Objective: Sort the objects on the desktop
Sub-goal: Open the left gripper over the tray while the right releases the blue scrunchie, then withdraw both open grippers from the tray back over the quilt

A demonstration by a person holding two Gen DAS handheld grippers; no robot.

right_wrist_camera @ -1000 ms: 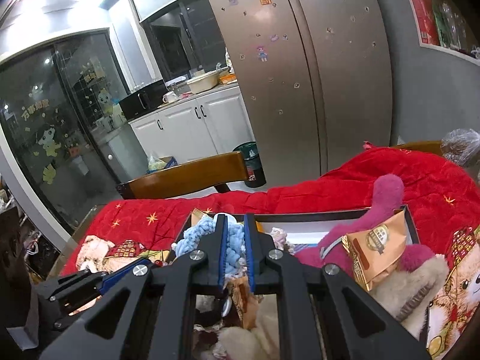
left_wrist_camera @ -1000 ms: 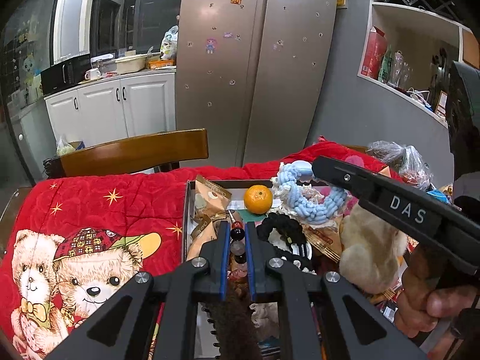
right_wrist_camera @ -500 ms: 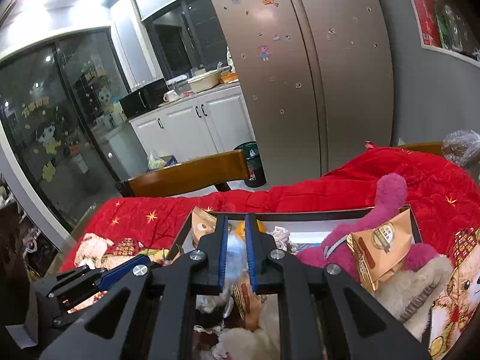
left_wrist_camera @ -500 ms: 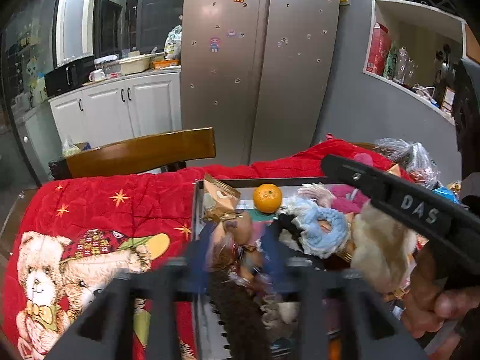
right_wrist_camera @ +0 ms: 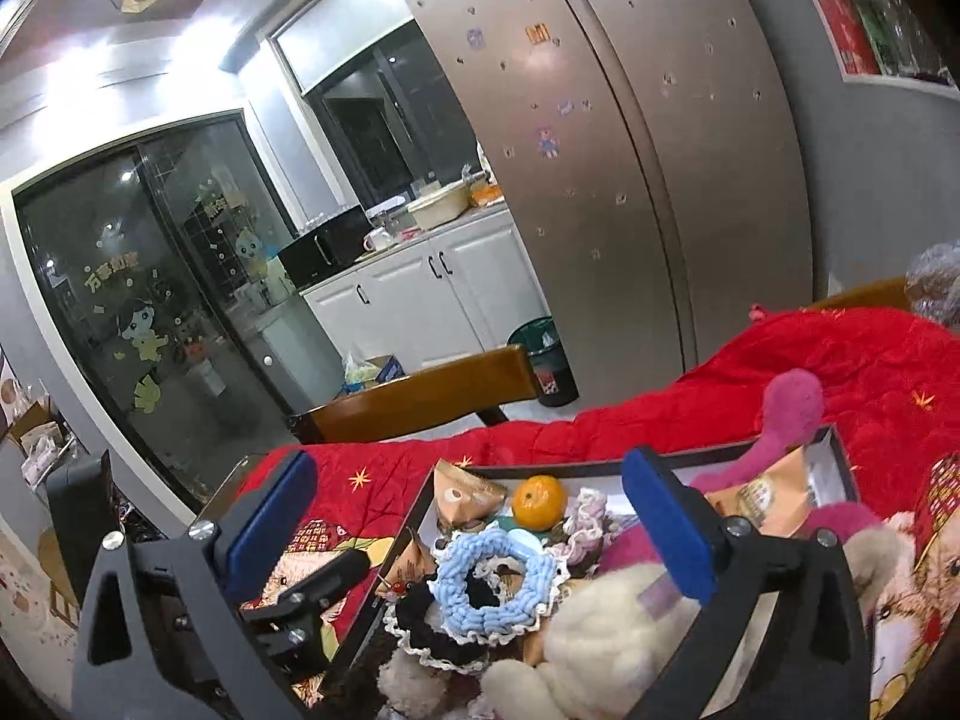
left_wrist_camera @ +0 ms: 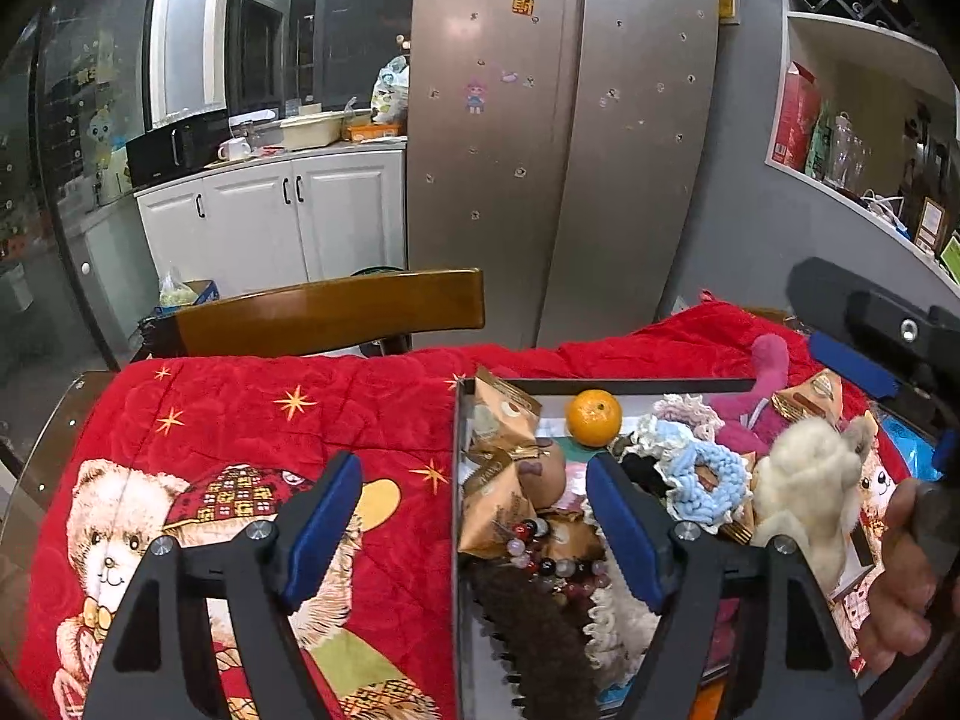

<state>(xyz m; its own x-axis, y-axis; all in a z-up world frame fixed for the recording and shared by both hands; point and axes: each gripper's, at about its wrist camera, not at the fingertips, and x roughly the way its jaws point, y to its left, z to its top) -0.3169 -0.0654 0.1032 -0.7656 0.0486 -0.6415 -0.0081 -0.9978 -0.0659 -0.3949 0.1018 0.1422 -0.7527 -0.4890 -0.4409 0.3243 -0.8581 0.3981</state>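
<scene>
One tray (left_wrist_camera: 457,480) holds the pile. In it lie one orange (left_wrist_camera: 594,417), one light-blue scrunchie (right_wrist_camera: 492,585), one black scrunchie with white lace edging (right_wrist_camera: 429,627), one bead bracelet (left_wrist_camera: 549,558), one cream plush toy (left_wrist_camera: 804,492) and one pink plush toy (right_wrist_camera: 780,420). At least four tan snack packets (left_wrist_camera: 501,414) show; others may be buried. One red blanket (left_wrist_camera: 270,420) lies beneath.

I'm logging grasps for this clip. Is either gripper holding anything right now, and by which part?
Nothing is held. The left gripper and right gripper are both opening, pads clear of the fluffy light-blue knitted scrunchie lying in the tray.
</scene>
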